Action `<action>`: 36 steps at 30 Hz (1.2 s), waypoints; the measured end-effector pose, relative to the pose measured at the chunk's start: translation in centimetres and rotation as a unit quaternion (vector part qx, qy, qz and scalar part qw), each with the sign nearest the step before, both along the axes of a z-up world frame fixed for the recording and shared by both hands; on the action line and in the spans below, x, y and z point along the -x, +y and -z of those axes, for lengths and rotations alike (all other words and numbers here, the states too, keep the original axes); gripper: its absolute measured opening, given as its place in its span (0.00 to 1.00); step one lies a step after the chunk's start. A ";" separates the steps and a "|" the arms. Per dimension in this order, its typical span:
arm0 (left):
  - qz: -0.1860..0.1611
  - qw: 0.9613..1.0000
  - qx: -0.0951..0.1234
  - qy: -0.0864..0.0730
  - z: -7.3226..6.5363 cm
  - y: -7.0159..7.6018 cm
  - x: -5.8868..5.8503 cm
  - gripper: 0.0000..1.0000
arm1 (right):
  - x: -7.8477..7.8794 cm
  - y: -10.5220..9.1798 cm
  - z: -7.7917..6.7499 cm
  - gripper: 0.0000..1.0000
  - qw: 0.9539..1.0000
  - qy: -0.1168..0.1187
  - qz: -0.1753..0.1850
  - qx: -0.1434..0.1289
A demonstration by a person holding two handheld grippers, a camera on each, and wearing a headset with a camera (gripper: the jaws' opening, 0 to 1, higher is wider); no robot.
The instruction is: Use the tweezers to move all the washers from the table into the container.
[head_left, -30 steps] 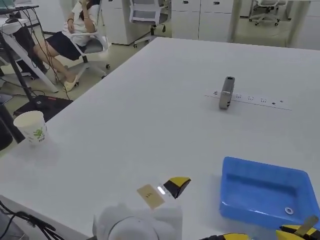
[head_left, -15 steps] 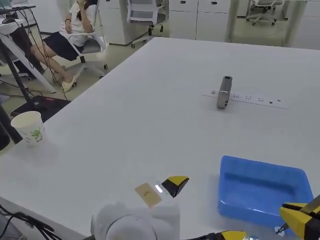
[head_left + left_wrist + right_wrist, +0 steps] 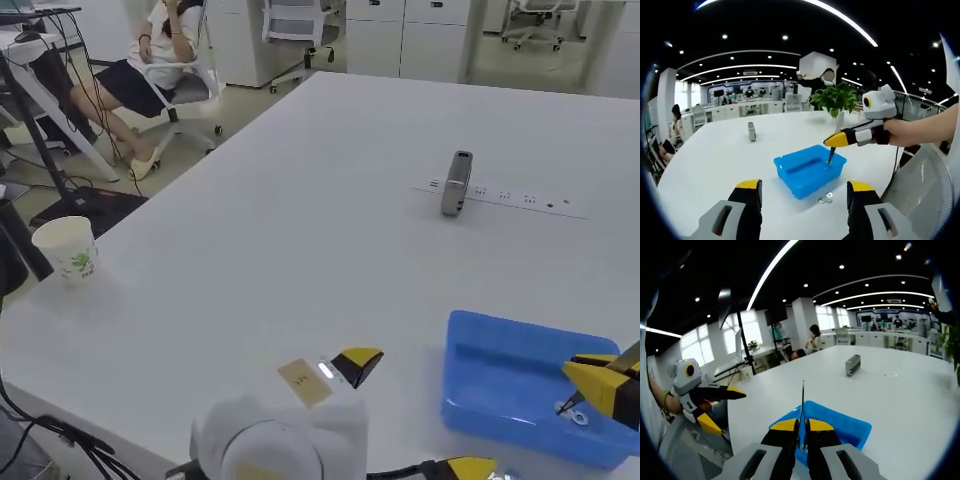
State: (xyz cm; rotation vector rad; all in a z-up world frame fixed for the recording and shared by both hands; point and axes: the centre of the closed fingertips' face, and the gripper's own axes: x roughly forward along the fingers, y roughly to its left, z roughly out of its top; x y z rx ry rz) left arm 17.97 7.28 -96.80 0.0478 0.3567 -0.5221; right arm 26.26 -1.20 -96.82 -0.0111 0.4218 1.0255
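Right gripper (image 3: 801,427) clamps the tweezers (image 3: 802,405) nearly closed, tips down inside the blue container (image 3: 854,430) beside a washer (image 3: 578,418).

Grey hand-held gripper (image 3: 804,186), black jaws, yellow tips

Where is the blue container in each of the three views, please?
Head view: blue container at lower right.
Left gripper view: blue container at centre, above the jaws.
Right gripper view: blue container at bottom centre, behind the jaws.
Shared landmark: grey block beyond it.
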 end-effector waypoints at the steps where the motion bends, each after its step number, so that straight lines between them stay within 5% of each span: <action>1: 0.000 1.000 -0.001 -0.001 0.0 0.0 0.0 0.69 | -0.3 0.0 0.1 0.03 1.000 0.002 0.001 0.002; 18: 0.003 1.000 -0.001 0.000 0.0 -0.1 0.0 0.68 | -3.2 0.4 3.7 0.03 0.999 0.044 0.005 0.026; 36: 0.002 1.000 -0.002 -0.001 -0.1 0.0 0.0 0.67 | -3.5 0.0 5.6 0.03 0.997 0.057 0.011 0.056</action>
